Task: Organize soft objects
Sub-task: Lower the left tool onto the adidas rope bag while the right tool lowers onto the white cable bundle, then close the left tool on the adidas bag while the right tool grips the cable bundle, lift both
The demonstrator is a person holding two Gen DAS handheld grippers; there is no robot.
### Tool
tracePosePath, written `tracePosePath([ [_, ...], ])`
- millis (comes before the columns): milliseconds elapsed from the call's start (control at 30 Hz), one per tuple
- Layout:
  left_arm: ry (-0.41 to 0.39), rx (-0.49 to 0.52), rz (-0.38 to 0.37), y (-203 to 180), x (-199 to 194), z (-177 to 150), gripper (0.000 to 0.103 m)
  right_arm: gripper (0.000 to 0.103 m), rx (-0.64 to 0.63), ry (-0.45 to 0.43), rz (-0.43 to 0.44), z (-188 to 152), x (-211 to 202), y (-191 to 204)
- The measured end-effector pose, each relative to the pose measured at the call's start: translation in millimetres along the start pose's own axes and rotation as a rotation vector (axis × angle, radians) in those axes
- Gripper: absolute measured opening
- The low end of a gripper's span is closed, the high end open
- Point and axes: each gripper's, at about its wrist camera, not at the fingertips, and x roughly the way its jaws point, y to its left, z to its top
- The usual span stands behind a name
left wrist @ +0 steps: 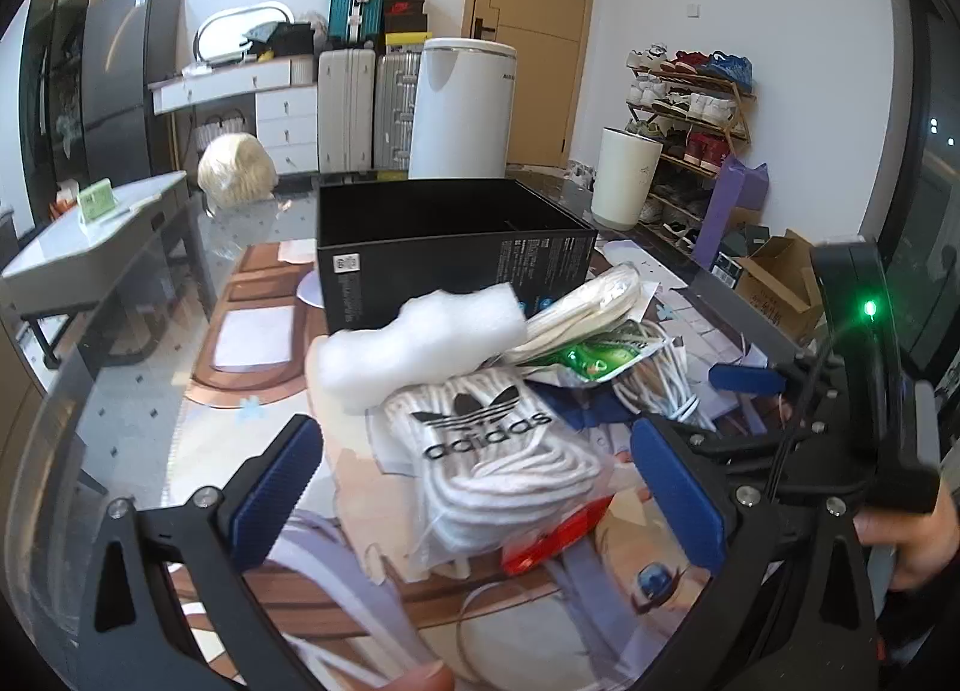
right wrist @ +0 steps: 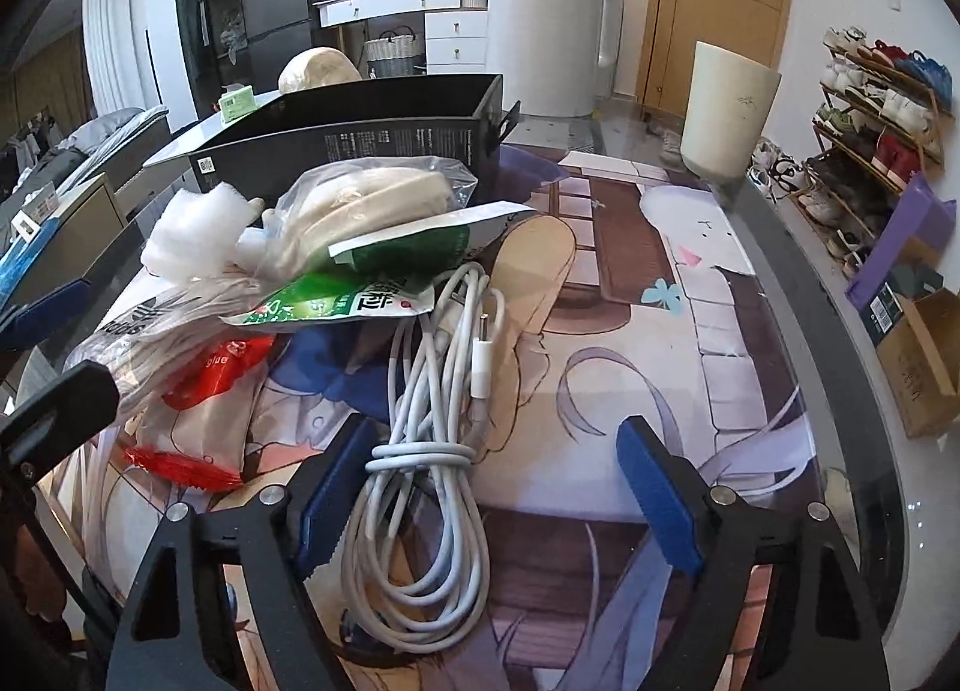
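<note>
A clear bag of white adidas socks (left wrist: 480, 451) lies on the printed mat between the fingers of my left gripper (left wrist: 480, 487). That gripper is open and neither blue pad touches the bag. Behind it sit a white foam piece (left wrist: 420, 337), a bagged cream item (left wrist: 594, 295) and a green packet (left wrist: 594, 358). My right gripper (right wrist: 498, 493) is open over a coiled white cable (right wrist: 432, 451). The coil lies against the left pad and well clear of the right one. An open black box (right wrist: 360, 120) stands behind the pile.
A red-edged packet (right wrist: 204, 367) lies under the socks bag. A white bin (right wrist: 732, 108) stands at the table's far right. Past the curved table edge are a cardboard box (right wrist: 924, 361) and a shoe rack (right wrist: 870, 108). The mat (right wrist: 690, 331) to the right is bare.
</note>
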Motion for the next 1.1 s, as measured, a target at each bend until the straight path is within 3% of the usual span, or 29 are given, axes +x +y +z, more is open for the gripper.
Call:
tracePosePath([
  [200,0.039,0.005,0.03,-4,19,8,0.103,0.084,0.01,-0.003,0.01,-1,0,0],
  [533,0.083,-0.039,-0.015,4,25,5,0.101,0.082,0.003,-0.006,0.014,-2,-1,1],
  [667,0.098,-0.041,-0.021,7,27,0,0.071,0.076,-0.004,-0.009,0.028,-4,-3,3],
  [767,0.079,-0.039,-0.019,7,24,-4,0.063,0.072,-0.011,-0.012,0.034,-5,-5,5],
  [867,0.058,-0.03,-0.011,7,20,-7,0.056,0.067,-0.015,-0.017,0.043,-6,-6,6],
  [1033,0.042,-0.005,-0.007,5,14,-14,0.05,0.033,-0.041,-0.03,0.068,-7,-10,11],
  [1100,0.032,-0.002,-0.006,5,10,-16,0.049,0.032,-0.047,-0.039,0.071,-7,-11,12],
])
